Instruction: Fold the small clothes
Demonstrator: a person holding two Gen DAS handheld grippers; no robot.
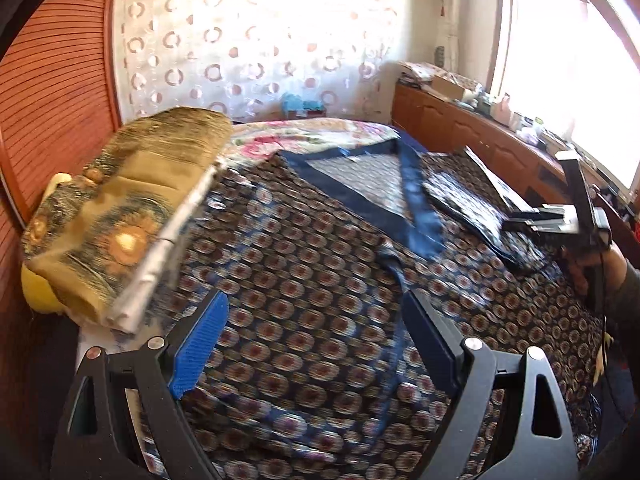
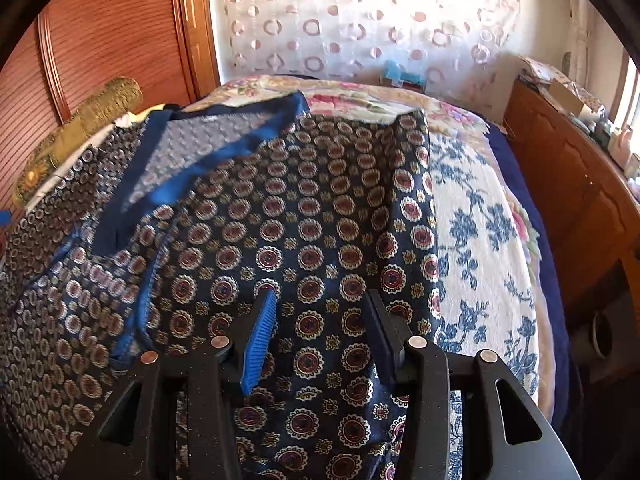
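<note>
Left wrist view: my left gripper [image 1: 316, 344] tilts down over the bed, jaws spread wide, nothing between the pads, blue pad on the left finger [image 1: 200, 352]. The patterned garment [image 1: 304, 264], navy with round medallions, lies flat under and ahead of it; its blue-trimmed V neckline [image 1: 360, 172] is open at the far end, so the long axis runs away from me toward the curtain [image 1: 248, 40]. The picture is blurred. At the right edge my right gripper [image 1: 576, 216] shows from the side, held in my hand [image 1: 592, 268], low over the garment's right portion; from here I cannot tell its jaws. A folded gold cushion [image 1: 120, 208] sits left of the garment by the wooden headboard [image 1: 52, 92]. Right wrist view: my right gripper [image 2: 320, 332] points steeply down, jaws partly apart, pads not pressing anything; the garment [image 2: 304, 240] lies directly below and between the fingers, its right edge just beside the right finger. Neckline [image 2: 208, 148] is far left, pointing up-left. A blue floral bedspread [image 2: 480, 240] shows right of the garment, a wooden cabinet [image 2: 568, 184] beyond.
</note>
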